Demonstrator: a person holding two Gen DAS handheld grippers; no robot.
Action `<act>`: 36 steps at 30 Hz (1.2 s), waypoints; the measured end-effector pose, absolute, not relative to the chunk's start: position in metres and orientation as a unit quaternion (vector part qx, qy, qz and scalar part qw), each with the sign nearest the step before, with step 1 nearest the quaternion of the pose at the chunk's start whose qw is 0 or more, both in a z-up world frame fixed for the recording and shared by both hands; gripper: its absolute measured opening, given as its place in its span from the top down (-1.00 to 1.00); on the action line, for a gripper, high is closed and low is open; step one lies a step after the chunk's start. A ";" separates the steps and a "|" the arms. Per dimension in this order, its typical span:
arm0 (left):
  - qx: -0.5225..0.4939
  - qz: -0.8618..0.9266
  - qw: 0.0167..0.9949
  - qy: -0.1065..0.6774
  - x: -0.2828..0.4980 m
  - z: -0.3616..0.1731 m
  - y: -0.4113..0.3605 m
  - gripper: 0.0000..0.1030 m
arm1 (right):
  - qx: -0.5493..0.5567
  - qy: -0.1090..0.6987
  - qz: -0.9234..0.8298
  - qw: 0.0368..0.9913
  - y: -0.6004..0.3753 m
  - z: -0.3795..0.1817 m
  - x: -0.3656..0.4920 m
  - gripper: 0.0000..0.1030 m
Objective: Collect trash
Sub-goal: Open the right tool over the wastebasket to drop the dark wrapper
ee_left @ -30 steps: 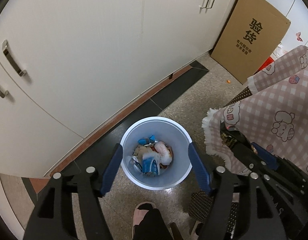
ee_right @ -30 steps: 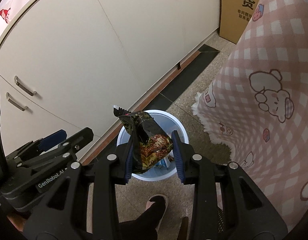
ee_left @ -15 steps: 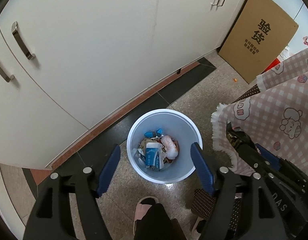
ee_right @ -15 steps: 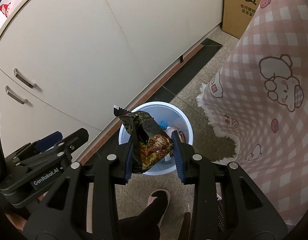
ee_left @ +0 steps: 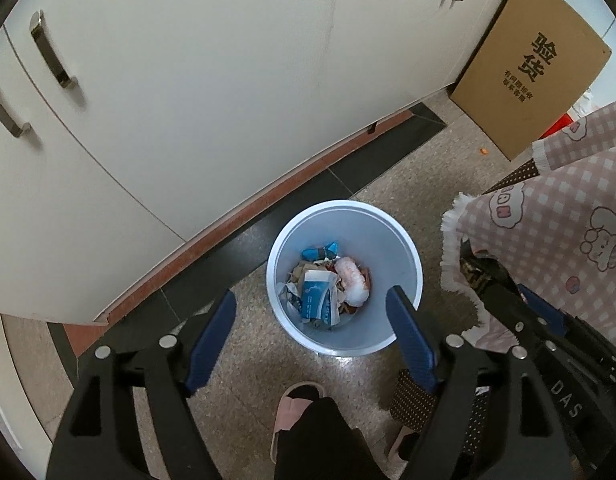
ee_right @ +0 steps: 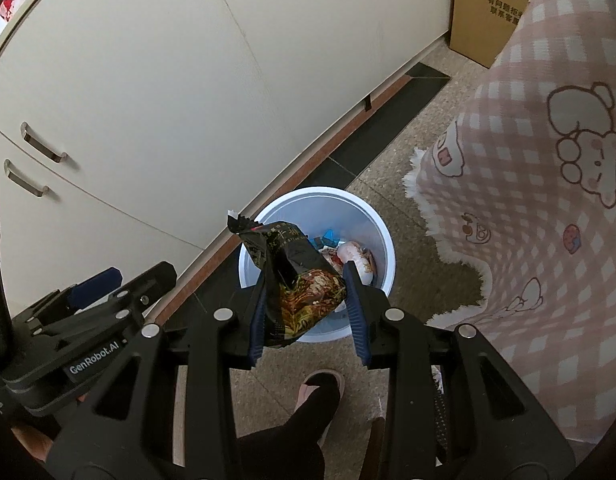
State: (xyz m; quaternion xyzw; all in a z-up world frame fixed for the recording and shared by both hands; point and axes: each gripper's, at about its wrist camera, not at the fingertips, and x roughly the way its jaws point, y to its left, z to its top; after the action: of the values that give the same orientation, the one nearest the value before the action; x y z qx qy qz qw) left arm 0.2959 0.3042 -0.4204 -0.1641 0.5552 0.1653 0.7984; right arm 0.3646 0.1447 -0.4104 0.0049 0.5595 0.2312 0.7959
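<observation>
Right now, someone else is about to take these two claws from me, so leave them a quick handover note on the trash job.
Left claw: empty, jaws opening, above the white bin.
Right claw: shut on a dark snack wrapper, held above the bin's near edge.
Bin: on the floor beside the white cabinets, next to the pink checked tablecloth; it already holds blue and white wrappers.
Done: wrapper picked up and brought to the bin.
Left: open the right claw so the wrapper falls in, then look for more trash; none is visible on the floor here.
</observation>
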 end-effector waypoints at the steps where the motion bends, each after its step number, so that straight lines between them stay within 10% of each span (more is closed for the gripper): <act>1: -0.164 0.167 0.798 0.556 0.295 -0.421 0.305 -0.47 | 0.005 0.559 0.233 0.796 0.146 -0.411 0.365 0.34; 16: -0.154 0.203 0.810 0.529 0.293 -0.403 0.320 -0.51 | 0.030 0.525 0.257 0.811 0.164 -0.397 0.379 0.32; 20: -0.153 0.209 0.810 0.526 0.293 -0.402 0.323 -0.52 | 0.062 0.502 0.257 0.823 0.161 -0.391 0.383 -0.10; 36: -0.126 0.208 0.832 0.499 0.287 -0.363 0.307 -0.52 | -0.012 0.466 0.220 0.857 0.140 -0.337 0.358 -0.28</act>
State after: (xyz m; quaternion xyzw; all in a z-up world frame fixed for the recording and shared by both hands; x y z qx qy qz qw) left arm 0.2872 0.3067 -0.3633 -0.1259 0.4991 0.2081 0.8317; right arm 0.3584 0.1396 -0.3367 -0.0124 0.4656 0.2199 0.8571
